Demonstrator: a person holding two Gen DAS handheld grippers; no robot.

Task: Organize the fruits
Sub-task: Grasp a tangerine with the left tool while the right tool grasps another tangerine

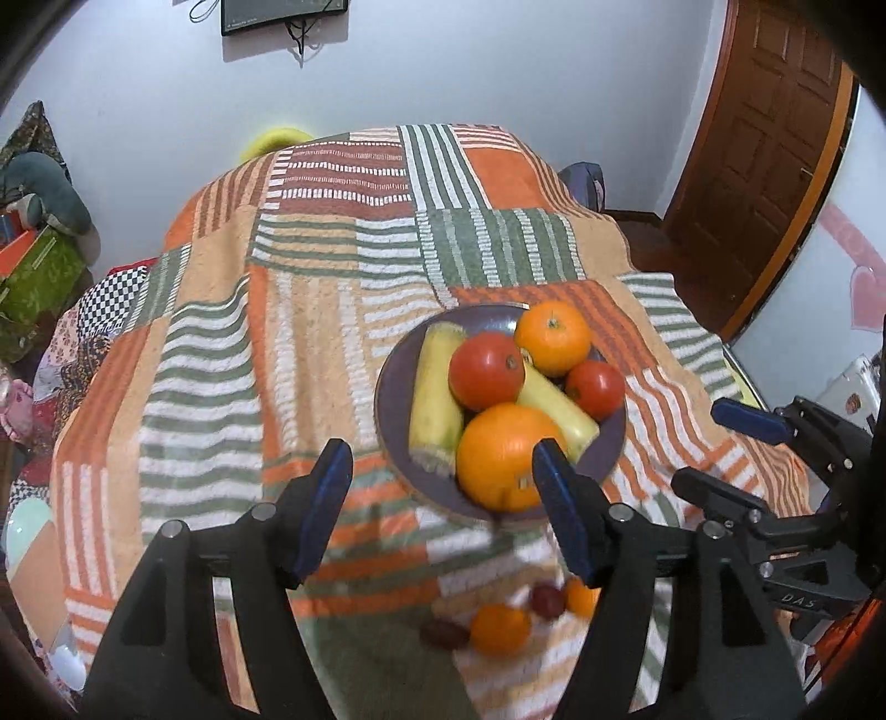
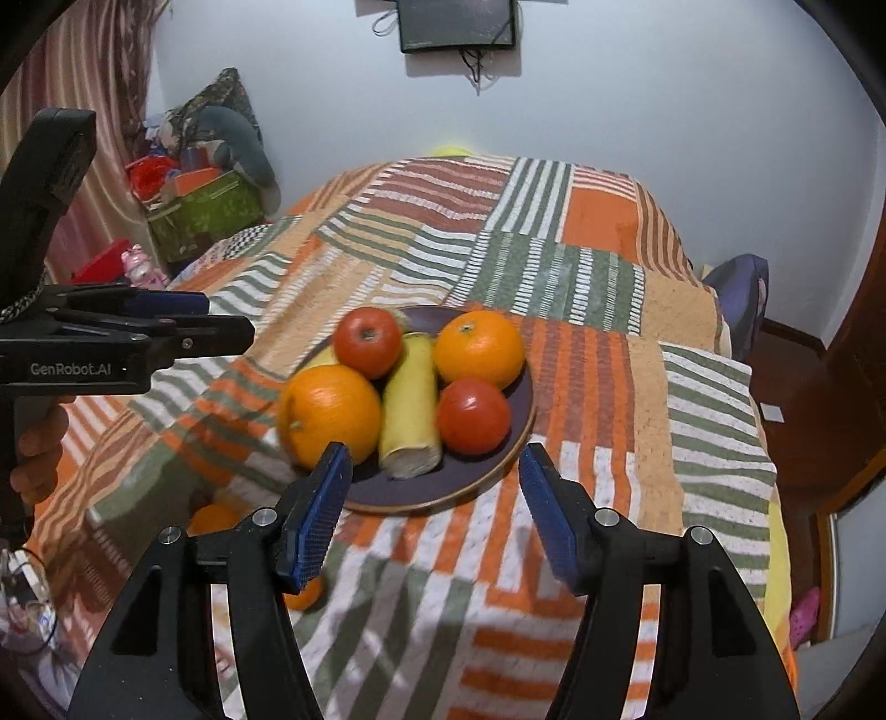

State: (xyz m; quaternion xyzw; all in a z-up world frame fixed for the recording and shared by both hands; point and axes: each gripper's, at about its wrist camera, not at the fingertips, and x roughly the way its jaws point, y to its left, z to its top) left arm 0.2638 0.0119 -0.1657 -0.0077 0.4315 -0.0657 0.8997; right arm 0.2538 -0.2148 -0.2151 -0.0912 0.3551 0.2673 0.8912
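Bare striped blanket (image 2: 581, 387) all around the heaped plate (image 2: 498, 471); loose fruit (image 1: 498, 628) just before it.

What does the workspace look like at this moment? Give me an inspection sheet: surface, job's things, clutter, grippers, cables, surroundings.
Surface: patchwork blanket in orange, green and white stripes covers it.
Job's things: dark plate holds two oranges, two red fruits and two pale yellow long pieces; small loose fruits lie blurred near the front edge.
Clutter: nothing seen on the blanket besides the fruit.
Grippers: left gripper open, empty; right gripper open, empty; both short of the plate.
Cables: dangling under the wall screen.
Surroundings: wooden door, green box.
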